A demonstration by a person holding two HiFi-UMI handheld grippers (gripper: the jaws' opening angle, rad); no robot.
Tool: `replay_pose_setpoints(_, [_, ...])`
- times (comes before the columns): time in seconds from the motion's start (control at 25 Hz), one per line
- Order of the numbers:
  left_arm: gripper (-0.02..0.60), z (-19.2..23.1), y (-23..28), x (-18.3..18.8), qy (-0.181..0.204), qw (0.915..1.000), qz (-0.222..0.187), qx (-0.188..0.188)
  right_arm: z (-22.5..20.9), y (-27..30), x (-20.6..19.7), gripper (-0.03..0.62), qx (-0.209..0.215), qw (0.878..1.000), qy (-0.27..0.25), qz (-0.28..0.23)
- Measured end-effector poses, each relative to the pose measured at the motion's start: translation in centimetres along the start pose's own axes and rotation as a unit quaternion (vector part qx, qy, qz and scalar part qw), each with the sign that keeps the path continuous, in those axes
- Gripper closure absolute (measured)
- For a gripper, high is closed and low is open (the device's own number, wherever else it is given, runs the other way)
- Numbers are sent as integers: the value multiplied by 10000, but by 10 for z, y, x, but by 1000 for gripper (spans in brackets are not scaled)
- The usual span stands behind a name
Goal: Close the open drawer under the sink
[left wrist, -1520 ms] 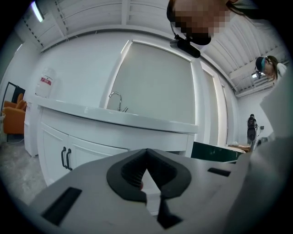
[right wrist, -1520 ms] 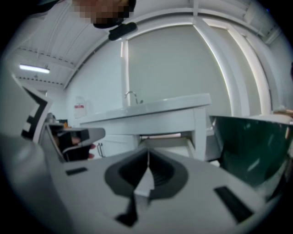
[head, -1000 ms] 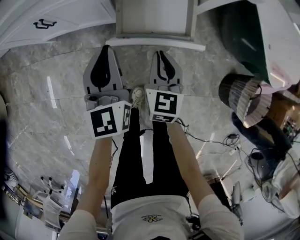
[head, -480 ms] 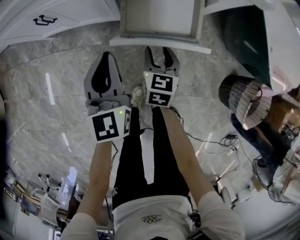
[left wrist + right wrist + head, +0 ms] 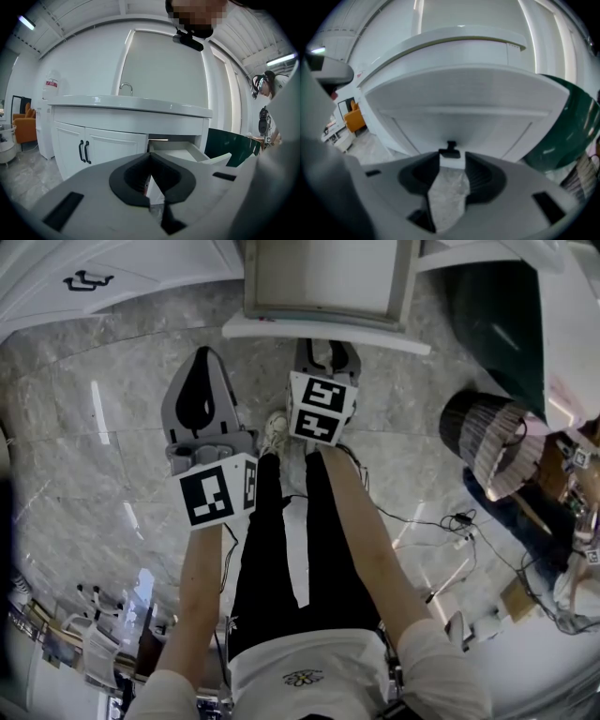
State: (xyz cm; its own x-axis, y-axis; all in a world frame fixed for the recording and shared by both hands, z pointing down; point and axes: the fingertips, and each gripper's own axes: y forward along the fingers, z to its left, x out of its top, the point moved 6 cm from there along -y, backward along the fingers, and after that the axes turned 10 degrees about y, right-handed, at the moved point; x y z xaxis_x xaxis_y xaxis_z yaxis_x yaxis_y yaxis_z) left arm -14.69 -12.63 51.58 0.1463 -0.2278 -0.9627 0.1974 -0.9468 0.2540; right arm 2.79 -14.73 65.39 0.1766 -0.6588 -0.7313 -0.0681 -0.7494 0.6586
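Observation:
The open drawer (image 5: 323,332) juts out from the white sink cabinet at the top of the head view, its white front panel facing me. My right gripper (image 5: 326,357) is just in front of that panel, tilted down. In the right gripper view the drawer front (image 5: 464,117) fills the picture and its black handle (image 5: 451,147) shows beyond the gap. The jaws of the right gripper (image 5: 450,180) stand apart, closing, with nothing between them. My left gripper (image 5: 200,371) hangs to the left, away from the drawer (image 5: 180,151), and the left gripper (image 5: 151,187) is shut and empty.
Left of the drawer are cabinet doors with black handles (image 5: 84,151). A faucet (image 5: 125,86) stands on the counter. A dark green tub (image 5: 487,306) and a striped shade (image 5: 487,432) are on the right, with cables (image 5: 441,521) across the marble floor. A person (image 5: 269,89) stands at the far right.
My right gripper has gone forward and down to the drawer front, and its jaws have gone from shut to apart. The left gripper has sunk slightly.

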Motion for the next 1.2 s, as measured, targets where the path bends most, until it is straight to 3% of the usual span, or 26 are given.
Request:
replay_pose_setpoints(0.64, [560, -4, 5, -10, -18, 9999, 131, 4, 5, 4, 0, 441, -43, 9999, -93, -125])
replay_pose_setpoints(1.2, [560, 1, 6, 0, 69, 9998, 160, -108, 8, -6, 8, 450, 38, 9973, -705, -188])
